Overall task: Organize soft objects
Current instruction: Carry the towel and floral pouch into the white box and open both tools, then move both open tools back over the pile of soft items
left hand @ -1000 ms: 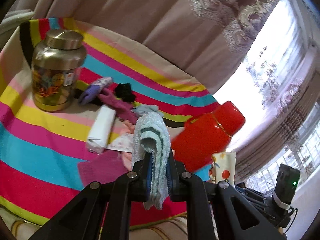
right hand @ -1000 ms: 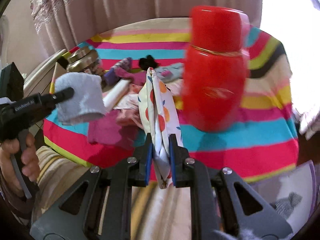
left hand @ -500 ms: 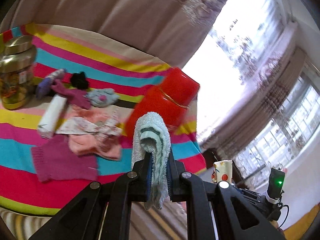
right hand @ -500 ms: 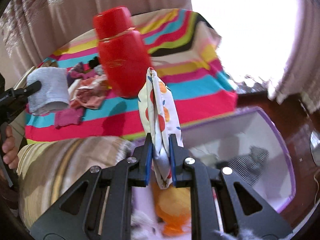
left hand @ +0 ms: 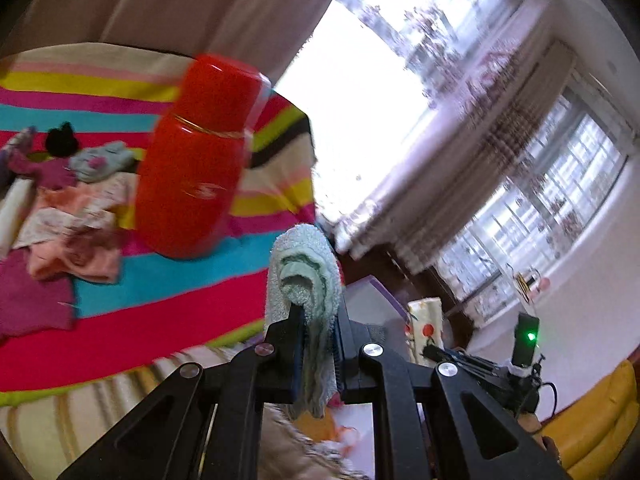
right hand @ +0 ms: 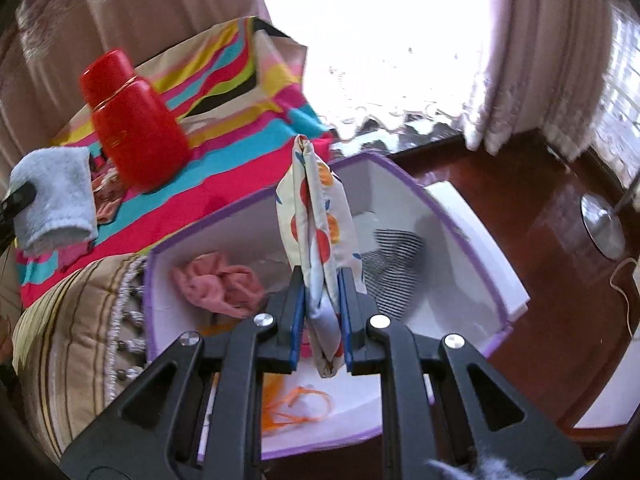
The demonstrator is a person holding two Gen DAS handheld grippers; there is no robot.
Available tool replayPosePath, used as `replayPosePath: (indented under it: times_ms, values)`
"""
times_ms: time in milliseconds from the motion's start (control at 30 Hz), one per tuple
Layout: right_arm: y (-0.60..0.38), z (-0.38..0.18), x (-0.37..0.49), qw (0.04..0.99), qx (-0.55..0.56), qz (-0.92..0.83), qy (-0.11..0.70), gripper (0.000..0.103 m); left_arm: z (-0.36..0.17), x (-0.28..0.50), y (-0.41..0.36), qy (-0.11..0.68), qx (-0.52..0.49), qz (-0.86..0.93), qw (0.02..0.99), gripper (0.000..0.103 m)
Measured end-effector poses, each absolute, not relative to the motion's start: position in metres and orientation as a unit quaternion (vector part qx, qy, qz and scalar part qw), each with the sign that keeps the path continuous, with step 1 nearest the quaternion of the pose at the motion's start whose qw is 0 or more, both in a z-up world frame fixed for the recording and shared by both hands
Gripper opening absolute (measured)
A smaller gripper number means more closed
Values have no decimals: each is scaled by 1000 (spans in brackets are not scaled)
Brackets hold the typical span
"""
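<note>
Right wrist view: swung off the striped bed [right hand: 224, 168] and now over the purple-rimmed bin [right hand: 456, 216], right gripper [right hand: 322, 316] clenched on fruit-print cloth [right hand: 316, 216]. Left gripper [left hand: 318, 356], pinching pale towel [left hand: 304, 276], trailing beside the bed edge. Ready for dropping, by the look.

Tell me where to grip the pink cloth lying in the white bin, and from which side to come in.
Grip the pink cloth on its bunched ridge near the middle, coming straight down from above. It lies crumpled on the floor of the white bin, whose walls likely block a sideways approach, and the raised folds give the pads something to pinch. Both grippers are full now, so one must first let go of its load.
</note>
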State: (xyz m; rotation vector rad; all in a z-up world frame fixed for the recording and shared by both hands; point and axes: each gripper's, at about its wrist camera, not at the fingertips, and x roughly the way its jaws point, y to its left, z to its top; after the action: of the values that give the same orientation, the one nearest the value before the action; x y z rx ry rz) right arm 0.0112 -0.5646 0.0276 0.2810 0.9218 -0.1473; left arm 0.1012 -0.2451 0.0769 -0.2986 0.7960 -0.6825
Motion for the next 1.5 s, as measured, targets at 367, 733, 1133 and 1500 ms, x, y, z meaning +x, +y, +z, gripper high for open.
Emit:
replayPosePath:
  times_ms: [367,733,1133,1500]
  values:
    - [-612,15,-7,879,164,-98,437,20,62,77,-325,428,-115,-374,814,13]
    - [-640,13,-28,880,210,-102,413,22,41,55,-390,485,-111,-406,766,13]
    - [-649,12,-33,880,228,-97,405,25,5,53,-422,553,-110,-377,735,50]
    - [-636,17,-27,882,218,-83,409,26,3,60,-396,558,-109,-342,748,50]
